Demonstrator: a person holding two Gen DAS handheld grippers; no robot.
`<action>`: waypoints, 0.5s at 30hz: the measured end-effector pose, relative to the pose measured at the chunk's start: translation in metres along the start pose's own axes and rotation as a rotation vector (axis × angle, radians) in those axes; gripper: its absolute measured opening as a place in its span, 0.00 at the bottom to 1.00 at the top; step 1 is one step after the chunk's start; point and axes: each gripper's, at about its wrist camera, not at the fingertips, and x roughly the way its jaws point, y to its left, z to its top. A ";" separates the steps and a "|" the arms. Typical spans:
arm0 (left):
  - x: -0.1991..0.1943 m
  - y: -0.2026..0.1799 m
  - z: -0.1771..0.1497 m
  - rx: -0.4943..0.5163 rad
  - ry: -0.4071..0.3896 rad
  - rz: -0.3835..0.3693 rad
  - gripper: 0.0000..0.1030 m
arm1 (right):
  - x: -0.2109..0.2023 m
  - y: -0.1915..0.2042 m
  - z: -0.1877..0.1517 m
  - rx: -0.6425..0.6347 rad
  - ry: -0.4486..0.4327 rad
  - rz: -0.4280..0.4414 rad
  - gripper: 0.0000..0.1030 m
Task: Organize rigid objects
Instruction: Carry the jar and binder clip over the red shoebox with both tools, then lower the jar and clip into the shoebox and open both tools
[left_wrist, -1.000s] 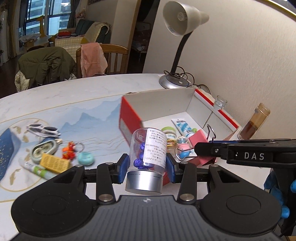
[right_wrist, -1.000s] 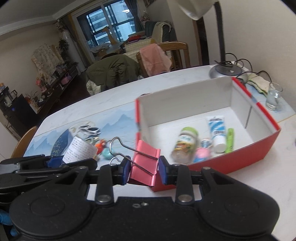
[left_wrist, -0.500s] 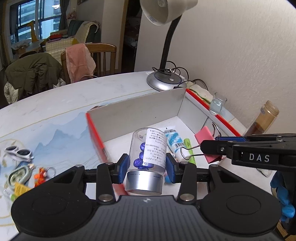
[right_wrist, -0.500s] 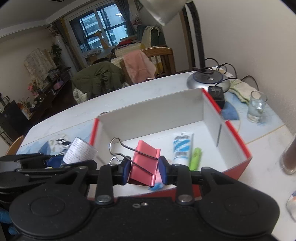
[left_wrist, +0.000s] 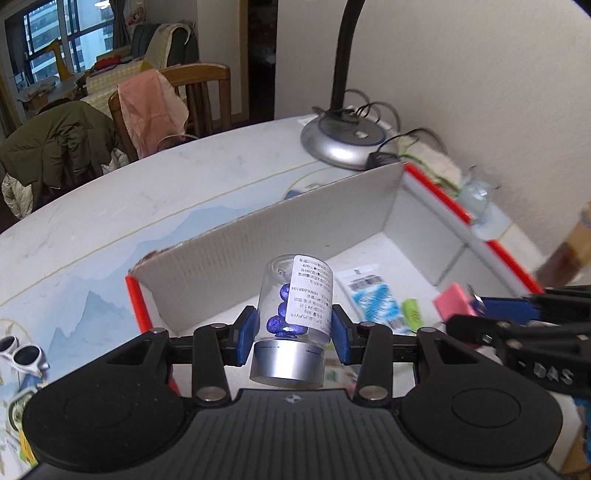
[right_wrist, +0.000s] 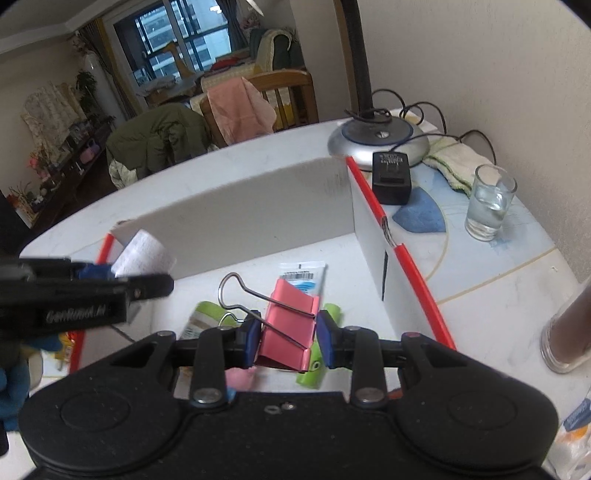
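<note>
Two grippers hang over an open red-edged cardboard box (left_wrist: 388, 206) on the surface (left_wrist: 110, 206), each with its jaws clamped on an item. The left gripper (left_wrist: 291, 334) holds a clear bottle (left_wrist: 295, 295) with blue pieces inside; its blue pads press the sides just above the silver cap (left_wrist: 288, 363). The bottle's long axis runs away from the camera, cap nearest, base towards the box's far wall.

The right gripper (right_wrist: 286, 338) holds a pink binder clip (right_wrist: 288, 328) by its folded body; the wire handles (right_wrist: 236, 291) point up and to the left in the right wrist view.

Inside the box lie a white-and-blue tube (right_wrist: 303, 273), a green tube (right_wrist: 317, 365) and a green-capped bottle (right_wrist: 201, 319), with bare floor along the far wall. Beyond the right wall stand a lamp base (right_wrist: 380, 140), a black adapter (right_wrist: 391, 177) and a glass of water (right_wrist: 489, 203). White sunglasses (left_wrist: 22, 354) lie outside, left of the box.
</note>
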 end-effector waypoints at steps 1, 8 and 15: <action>0.006 0.000 0.002 0.002 0.012 0.008 0.40 | 0.002 0.000 0.000 -0.007 0.006 -0.001 0.30; 0.042 0.003 0.004 0.021 0.100 0.043 0.40 | 0.018 0.001 0.002 -0.035 0.048 0.020 0.30; 0.064 0.002 0.008 0.030 0.177 0.080 0.40 | 0.030 0.005 0.003 -0.066 0.080 0.031 0.30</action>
